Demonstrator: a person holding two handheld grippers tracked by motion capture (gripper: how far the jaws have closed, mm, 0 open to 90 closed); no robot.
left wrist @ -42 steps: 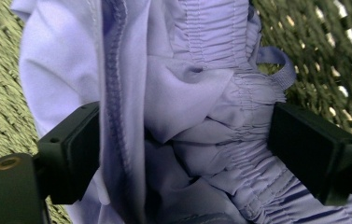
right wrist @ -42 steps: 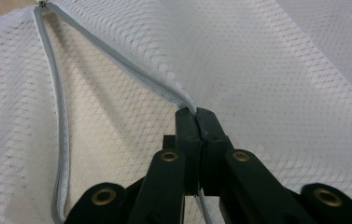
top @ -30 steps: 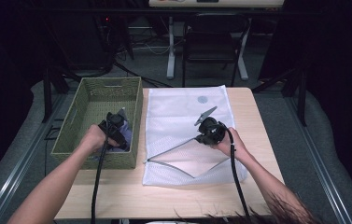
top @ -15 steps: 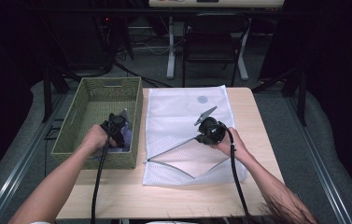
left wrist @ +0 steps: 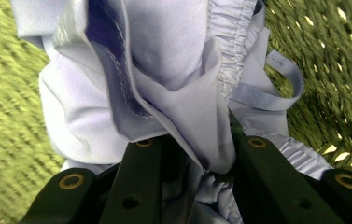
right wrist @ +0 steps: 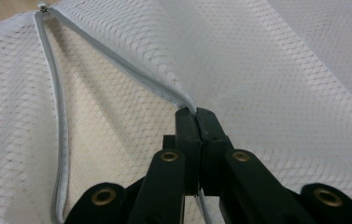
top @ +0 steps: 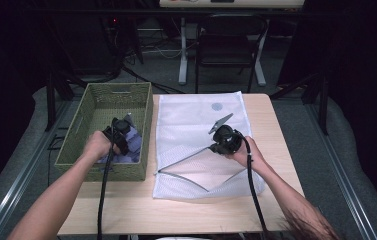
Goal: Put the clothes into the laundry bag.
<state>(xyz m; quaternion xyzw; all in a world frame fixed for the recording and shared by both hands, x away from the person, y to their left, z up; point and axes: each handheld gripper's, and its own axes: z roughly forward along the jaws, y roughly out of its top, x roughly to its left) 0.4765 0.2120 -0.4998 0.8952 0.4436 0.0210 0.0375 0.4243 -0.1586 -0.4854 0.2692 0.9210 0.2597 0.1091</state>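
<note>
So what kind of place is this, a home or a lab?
Probably a lab or recording studio, not a home: black curtains surround the wooden table, cables trail across the floor, and a hand-held gripper handles a mesh laundry bag.

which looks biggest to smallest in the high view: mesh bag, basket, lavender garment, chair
1. Mesh bag
2. Basket, a little smaller
3. Chair, though it stands farther off, so its true size is unsure
4. Lavender garment, partly hidden by the left gripper
</note>
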